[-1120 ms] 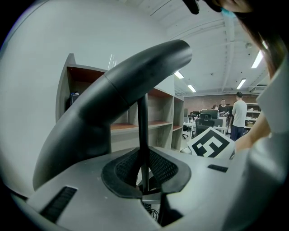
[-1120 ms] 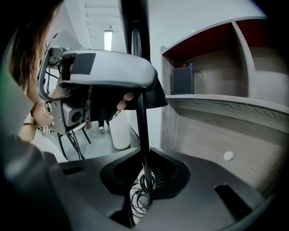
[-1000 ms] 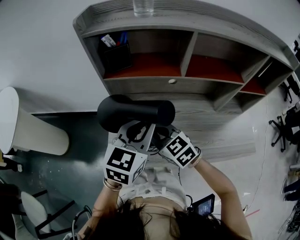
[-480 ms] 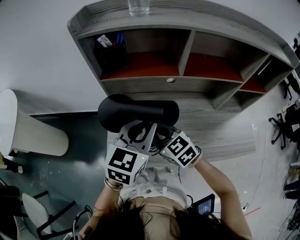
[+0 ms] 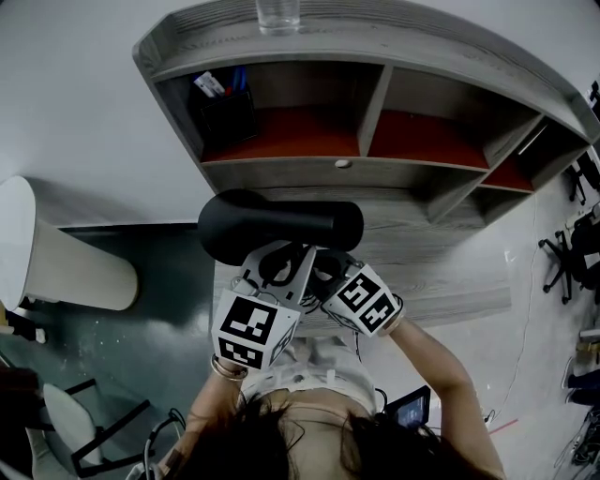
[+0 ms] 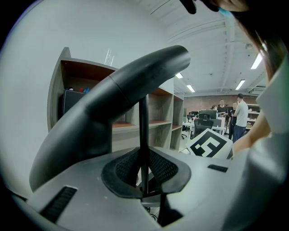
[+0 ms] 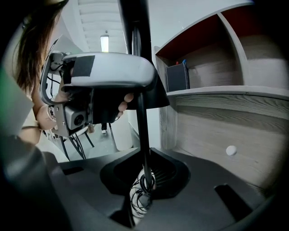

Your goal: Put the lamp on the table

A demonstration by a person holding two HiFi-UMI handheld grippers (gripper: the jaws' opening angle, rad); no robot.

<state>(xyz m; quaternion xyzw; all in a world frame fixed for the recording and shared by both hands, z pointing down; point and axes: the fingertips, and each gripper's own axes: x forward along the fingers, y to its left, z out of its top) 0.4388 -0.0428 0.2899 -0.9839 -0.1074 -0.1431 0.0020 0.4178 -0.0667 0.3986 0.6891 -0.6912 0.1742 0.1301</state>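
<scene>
A black lamp (image 5: pixel 281 225) with a long tube-shaped shade hangs over the near left edge of the grey wooden table (image 5: pixel 450 248). Just below the shade, my left gripper (image 5: pixel 279 269) and right gripper (image 5: pixel 328 270) stand side by side, both shut on the lamp's thin black stem. In the left gripper view the stem (image 6: pixel 143 135) rises between the jaws of that gripper (image 6: pixel 144 189) under the big shade (image 6: pixel 113 108). In the right gripper view the stem (image 7: pixel 142 126) sits in the right gripper (image 7: pixel 145 180), with the coiled cord (image 7: pixel 140 196) hanging below.
A shelf unit (image 5: pixel 375 103) with red-lined compartments stands at the back of the table; a black pen holder (image 5: pixel 225 111) sits in its left bay and a glass (image 5: pixel 277 13) on top. A white bin (image 5: pixel 56 253) stands on the floor at left. Office chairs (image 5: pixel 567 253) are far right.
The lamp and both grippers have drifted slightly right and toward the table. The grip on the stem is unchanged.
</scene>
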